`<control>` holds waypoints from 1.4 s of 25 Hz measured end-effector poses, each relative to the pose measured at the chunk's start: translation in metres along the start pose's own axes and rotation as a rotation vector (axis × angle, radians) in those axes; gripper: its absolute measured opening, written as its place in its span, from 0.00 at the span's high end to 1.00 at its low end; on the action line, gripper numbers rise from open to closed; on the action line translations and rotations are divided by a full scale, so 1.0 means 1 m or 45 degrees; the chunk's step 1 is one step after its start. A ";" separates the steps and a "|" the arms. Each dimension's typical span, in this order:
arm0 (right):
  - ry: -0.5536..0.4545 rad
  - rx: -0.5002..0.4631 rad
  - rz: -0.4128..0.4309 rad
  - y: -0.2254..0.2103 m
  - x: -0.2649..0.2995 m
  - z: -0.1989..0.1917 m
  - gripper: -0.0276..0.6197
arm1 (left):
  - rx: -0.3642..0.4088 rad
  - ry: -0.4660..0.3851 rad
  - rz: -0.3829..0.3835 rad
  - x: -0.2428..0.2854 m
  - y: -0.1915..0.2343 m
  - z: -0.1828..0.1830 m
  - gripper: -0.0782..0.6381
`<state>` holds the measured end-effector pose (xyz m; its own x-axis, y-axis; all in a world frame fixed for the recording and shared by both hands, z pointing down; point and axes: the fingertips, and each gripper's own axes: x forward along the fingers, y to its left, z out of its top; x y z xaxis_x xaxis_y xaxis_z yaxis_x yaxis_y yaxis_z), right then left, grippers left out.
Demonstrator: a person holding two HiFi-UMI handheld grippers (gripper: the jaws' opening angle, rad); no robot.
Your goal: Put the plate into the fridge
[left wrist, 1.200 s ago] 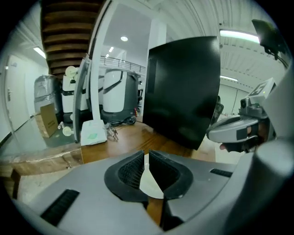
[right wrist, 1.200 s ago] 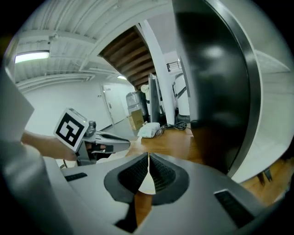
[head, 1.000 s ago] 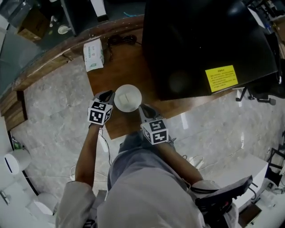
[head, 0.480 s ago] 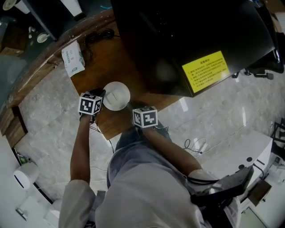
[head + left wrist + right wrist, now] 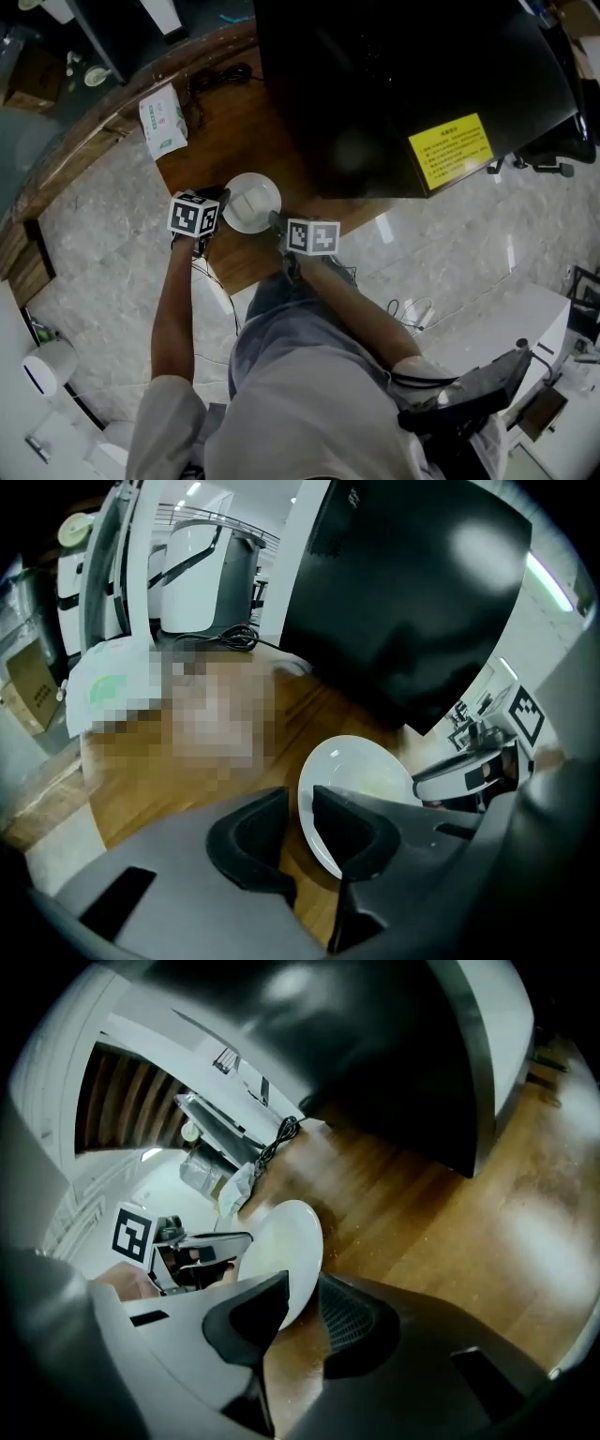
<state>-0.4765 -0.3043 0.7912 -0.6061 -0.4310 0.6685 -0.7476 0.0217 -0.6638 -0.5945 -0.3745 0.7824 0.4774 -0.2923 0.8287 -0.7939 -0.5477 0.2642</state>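
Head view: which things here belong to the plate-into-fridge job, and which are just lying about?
Job: plate; black fridge; left gripper, the plate's rim between its jaws; right gripper, its jaws just opening, the rim between them too.
Lying about: tissue pack; black cable.

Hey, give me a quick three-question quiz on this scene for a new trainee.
1. Fill in: the label on the black fridge is coloured ___.
2. The plate is: A on the wooden table; B in a sink; C on a shelf.
3. True or false: the plate is inside the fridge.
Key: 1 yellow; 2 A; 3 false.
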 end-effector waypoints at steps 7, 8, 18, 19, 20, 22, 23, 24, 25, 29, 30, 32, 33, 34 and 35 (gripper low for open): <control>-0.044 0.337 0.247 0.005 0.005 -0.002 0.88 | -0.034 -0.093 -0.019 0.000 -0.003 -0.003 0.80; -0.050 0.340 0.249 0.005 0.005 0.000 0.88 | -0.034 -0.097 -0.018 0.000 -0.003 -0.003 0.80; -0.116 0.410 0.437 0.022 -0.006 0.006 0.92 | -0.017 -0.162 0.079 -0.005 0.000 -0.008 0.80; -0.113 0.405 0.440 0.023 -0.007 0.005 0.92 | -0.022 -0.171 0.082 -0.008 -0.001 -0.010 0.80; -0.107 0.397 0.441 0.025 -0.010 0.002 0.92 | -0.027 -0.184 0.085 -0.012 -0.002 -0.012 0.80; -0.096 0.384 0.448 0.029 -0.016 -0.002 0.92 | -0.028 -0.238 0.102 -0.025 -0.005 -0.012 0.80; -0.093 0.380 0.453 0.030 -0.020 -0.003 0.92 | -0.027 -0.275 0.117 -0.032 -0.007 -0.011 0.80; -0.092 0.377 0.461 0.031 -0.025 -0.003 0.92 | -0.030 -0.313 0.129 -0.038 -0.009 -0.010 0.80; -0.093 0.378 0.472 0.032 -0.030 -0.003 0.92 | -0.040 -0.349 0.136 -0.045 -0.012 -0.009 0.80; -0.115 0.428 0.554 0.064 -0.056 -0.016 0.92 | -0.098 -0.457 0.137 -0.088 -0.021 -0.025 0.80; -0.120 0.440 0.575 0.072 -0.061 -0.021 0.92 | -0.113 -0.484 0.139 -0.097 -0.022 -0.032 0.80; -0.123 0.431 0.600 0.078 -0.072 -0.031 0.92 | -0.142 -0.547 0.147 -0.111 -0.027 -0.042 0.80; -0.124 0.408 0.604 0.078 -0.079 -0.035 0.92 | -0.148 -0.581 0.160 -0.117 -0.031 -0.045 0.80; -0.124 0.380 0.609 0.076 -0.089 -0.038 0.92 | -0.147 -0.615 0.179 -0.122 -0.038 -0.047 0.80; -0.125 0.360 0.618 0.074 -0.101 -0.040 0.92 | -0.142 -0.645 0.201 -0.127 -0.047 -0.049 0.80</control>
<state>-0.4815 -0.2235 0.6880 -0.8237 -0.5139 0.2394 -0.2801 0.0017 -0.9600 -0.6365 -0.2734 0.6893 0.4487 -0.7211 0.5279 -0.8928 -0.3878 0.2292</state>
